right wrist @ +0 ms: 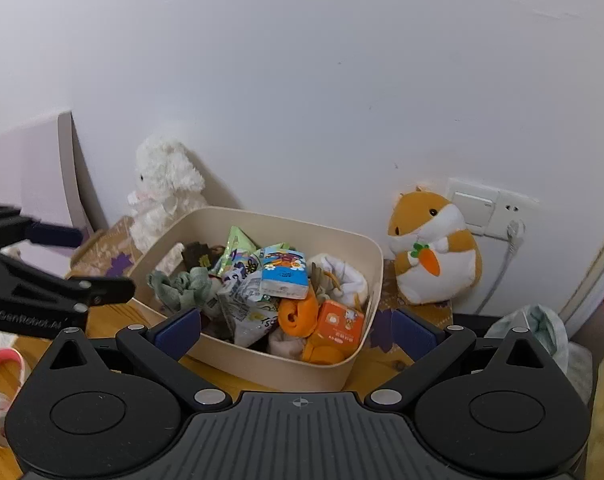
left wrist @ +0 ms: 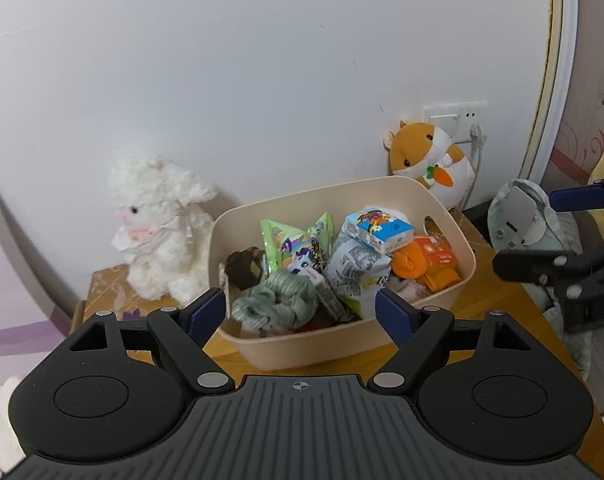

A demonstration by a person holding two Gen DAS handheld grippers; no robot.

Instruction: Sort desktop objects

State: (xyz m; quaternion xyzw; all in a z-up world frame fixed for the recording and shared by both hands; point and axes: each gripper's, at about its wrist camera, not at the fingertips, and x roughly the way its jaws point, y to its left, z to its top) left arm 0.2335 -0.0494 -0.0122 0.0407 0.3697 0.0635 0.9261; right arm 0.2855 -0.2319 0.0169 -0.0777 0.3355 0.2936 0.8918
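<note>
A: Biggest first?

B: Wooden tabletop (left wrist: 498, 304), set against a white wall (left wrist: 262, 60). At its middle, toward the back edge, a cream plastic bin with rounded corners (left wrist: 314, 346), packed full.

A: Beside it?

B: Fluffy white lamb plush (left wrist: 158, 224) near the back left corner, upright against the wall. Orange-and-white hamster plush holding a carrot (left wrist: 430, 156) at the back right, just behind the bin.

A: Inside the bin?

B: Green snack packet (left wrist: 294, 242), blue-and-white tissue pack (left wrist: 378, 228) lying on top, orange cloth roll (left wrist: 408, 264), grey-green knitted scrunchie (left wrist: 276, 300) at the near side.

A: Grippers?

B: Left gripper (left wrist: 300, 312) spread wide over the bin's near rim, nothing between the blue pads. Right gripper (right wrist: 296, 326) likewise agape, empty, facing the bin.
</note>
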